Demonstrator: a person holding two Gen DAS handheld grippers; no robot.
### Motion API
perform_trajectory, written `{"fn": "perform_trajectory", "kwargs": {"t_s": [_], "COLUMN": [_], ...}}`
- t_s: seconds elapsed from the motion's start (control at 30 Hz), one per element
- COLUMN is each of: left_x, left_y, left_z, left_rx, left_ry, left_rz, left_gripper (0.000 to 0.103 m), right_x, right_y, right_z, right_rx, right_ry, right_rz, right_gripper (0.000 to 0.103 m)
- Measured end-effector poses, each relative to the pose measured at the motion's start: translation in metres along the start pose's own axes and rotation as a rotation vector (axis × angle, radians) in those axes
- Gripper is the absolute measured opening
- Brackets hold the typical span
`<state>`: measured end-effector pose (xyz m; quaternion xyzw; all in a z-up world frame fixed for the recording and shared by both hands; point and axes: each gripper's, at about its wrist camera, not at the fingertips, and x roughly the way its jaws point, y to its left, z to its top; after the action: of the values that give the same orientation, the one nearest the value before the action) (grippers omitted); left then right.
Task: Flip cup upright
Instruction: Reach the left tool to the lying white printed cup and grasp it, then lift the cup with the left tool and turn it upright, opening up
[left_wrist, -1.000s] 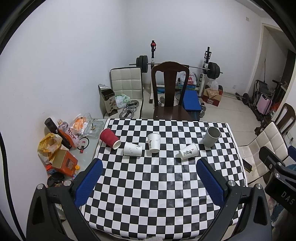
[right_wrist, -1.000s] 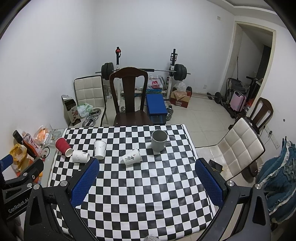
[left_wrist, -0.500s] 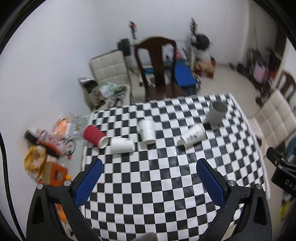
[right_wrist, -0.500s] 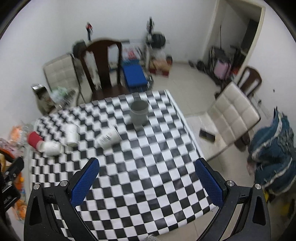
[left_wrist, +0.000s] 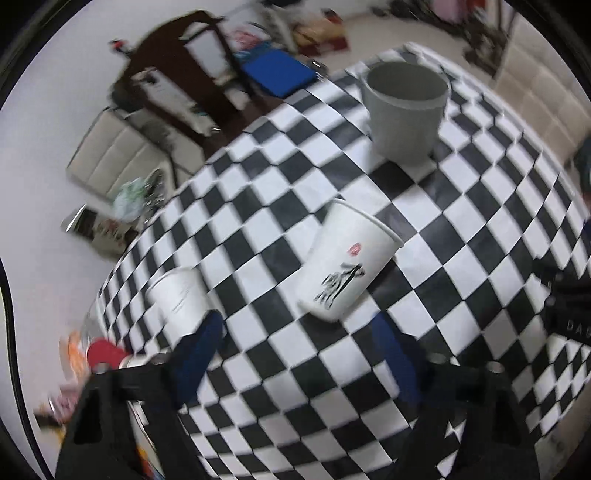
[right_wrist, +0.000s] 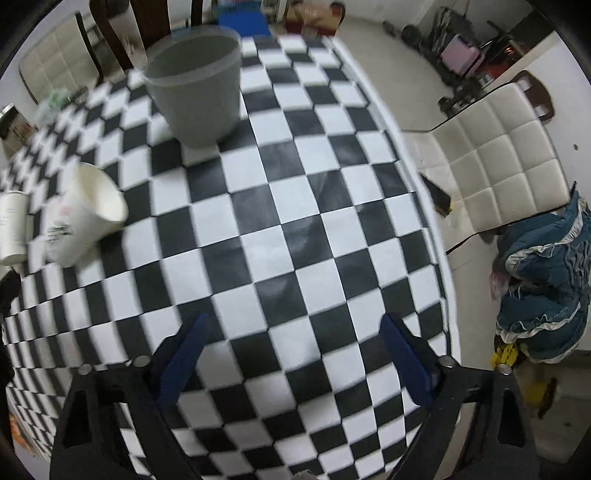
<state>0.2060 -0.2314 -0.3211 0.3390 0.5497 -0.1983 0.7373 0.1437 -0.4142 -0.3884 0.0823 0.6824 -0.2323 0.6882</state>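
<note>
Lying sideways: paper cup (left_wrist: 341, 260) | just ahead of left hand-held gripper (left_wrist: 295, 332) | jaws spread, empty

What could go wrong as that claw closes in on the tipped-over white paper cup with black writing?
The white paper cup with black writing lies on its side, so a nudge from the open left gripper might roll it across the checkered tablecloth. Thin paper could crush if squeezed hard. The upright plain white paper cup sits beside one blue finger and might get knocked over.
</note>
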Motion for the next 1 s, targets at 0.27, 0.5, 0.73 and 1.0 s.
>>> {"fn": "perform_trajectory", "kwargs": {"t_s": [0.27,0.5,0.73,1.0], "left_x": [0.048,0.069,0.062,0.029], "left_y": [-0.036,-0.052,-0.049,-0.015], "left_z": [0.027,0.032,0.038,0.009], "left_rx": [0.252,0.359,0.318,0.092], "left_ry": [0.08,0.134,0.13,0.147], "left_rz": [-0.016,-0.027,-0.043,-0.092], "left_gripper": [0.07,0.06,0.059,0.059], "right_x": [0.059,0.072,0.069,0.041], "right_y": [-0.004,-0.004,-0.012,-0.014], "right_z": [0.03,0.045,0.046,0.022], "right_rx": [-0.03,-0.03,-0.025,-0.008], "right_ry": [0.09,0.109,0.106,0.086], "right_rz": [0.002,0.005,0.0,-0.007], "right_gripper": [0.089,0.089,0.089,0.089]}}
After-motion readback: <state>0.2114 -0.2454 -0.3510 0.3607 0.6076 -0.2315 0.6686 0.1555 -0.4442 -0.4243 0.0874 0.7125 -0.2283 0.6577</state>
